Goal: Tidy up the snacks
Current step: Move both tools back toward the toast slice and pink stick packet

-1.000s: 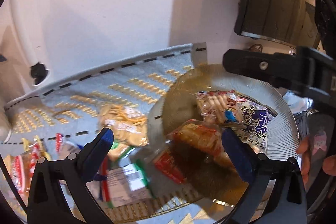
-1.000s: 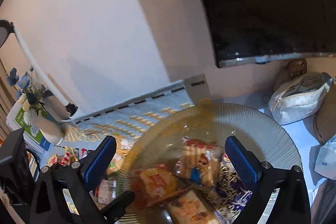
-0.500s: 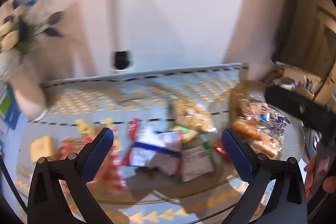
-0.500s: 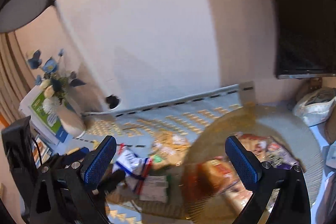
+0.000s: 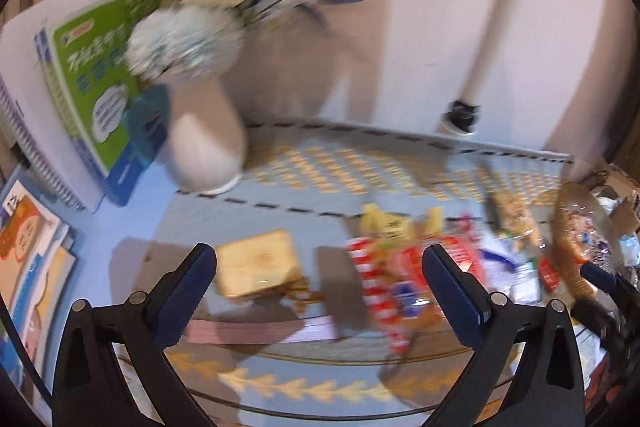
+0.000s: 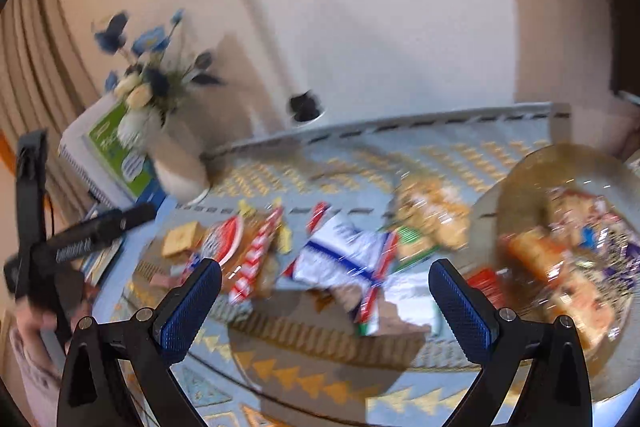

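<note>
Both cameras have swung left since a second ago: my left view has gone from the plate to the loose snacks and the vase, and my right view has followed partway.

Nearest me, my left gripper [image 5: 318, 271] hangs above the cloth with its blue-padded fingers spread wide and nothing between them. Just beyond it lies a flat pale-yellow wrapped biscuit square [image 5: 258, 263], apart from the others, and to its right a red-and-white striped snack packet [image 5: 380, 279]. My right gripper [image 6: 326, 297] is likewise spread and empty, over a white-and-blue foil packet [image 6: 340, 259] in the loose pile. A clear bag of golden crackers [image 6: 434, 215] lies further back, beside the round ribbed glass plate [image 6: 520, 175], which already holds several packets at my right. All of this sits on the blue cloth with gold triangles [image 5: 280, 383].

Further off stand a white ceramic vase of blue and cream flowers [image 5: 204, 143] and a green-and-blue box [image 5: 92, 87] against the pale wall.

I judge this the reach between placements: some snacks are on the plate, a good few are loose. Motion blur hides the labels. Next I would lower the left gripper onto the lone biscuit square, fingers straddling its flat edges, close gently since it may crack, and carry it to the plate.
</note>
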Action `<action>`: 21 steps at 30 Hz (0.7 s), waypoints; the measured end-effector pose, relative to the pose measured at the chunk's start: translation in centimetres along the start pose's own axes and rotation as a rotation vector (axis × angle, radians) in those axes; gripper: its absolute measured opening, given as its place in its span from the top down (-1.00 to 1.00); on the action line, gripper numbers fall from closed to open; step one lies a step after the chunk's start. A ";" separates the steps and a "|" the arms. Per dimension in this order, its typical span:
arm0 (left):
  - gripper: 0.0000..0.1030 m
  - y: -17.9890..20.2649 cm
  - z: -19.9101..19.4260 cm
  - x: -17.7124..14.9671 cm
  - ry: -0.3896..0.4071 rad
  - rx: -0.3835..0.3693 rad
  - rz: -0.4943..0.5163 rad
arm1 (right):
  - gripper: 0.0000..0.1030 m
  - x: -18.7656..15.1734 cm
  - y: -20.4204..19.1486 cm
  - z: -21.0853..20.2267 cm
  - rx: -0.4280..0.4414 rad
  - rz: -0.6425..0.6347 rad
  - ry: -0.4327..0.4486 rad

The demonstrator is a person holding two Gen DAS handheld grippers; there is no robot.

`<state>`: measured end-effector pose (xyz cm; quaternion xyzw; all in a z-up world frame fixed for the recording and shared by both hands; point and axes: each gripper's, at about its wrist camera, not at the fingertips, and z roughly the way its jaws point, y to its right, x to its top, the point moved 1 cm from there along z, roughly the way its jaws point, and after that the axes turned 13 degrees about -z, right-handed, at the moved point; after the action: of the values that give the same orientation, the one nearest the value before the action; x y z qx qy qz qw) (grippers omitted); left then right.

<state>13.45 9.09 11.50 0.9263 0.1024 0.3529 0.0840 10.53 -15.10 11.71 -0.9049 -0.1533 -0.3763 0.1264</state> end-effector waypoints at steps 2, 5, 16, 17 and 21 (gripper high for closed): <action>-0.99 -1.5 1.1 0.1 -0.028 0.014 0.001 | -1.00 -0.7 -2.3 1.3 0.033 -0.051 -0.024; -0.99 -3.9 3.2 0.0 -0.082 0.026 0.000 | -1.00 -2.0 -5.5 3.4 0.089 -0.118 -0.070; -0.99 -6.9 8.1 0.4 -0.183 -0.025 0.038 | -1.00 -3.8 -17.9 10.5 0.257 -0.460 -0.189; -0.99 -7.1 8.2 0.6 -0.188 -0.041 0.039 | -0.98 -3.5 -19.1 11.4 0.255 -0.506 -0.201; -0.99 -7.8 8.6 1.0 -0.204 -0.069 0.058 | -0.71 -1.8 -22.0 15.1 0.239 -0.586 -0.241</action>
<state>18.93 16.15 4.01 0.9565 0.0543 0.2623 0.1157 10.80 10.03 2.54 -0.8393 -0.4636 -0.2662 0.0990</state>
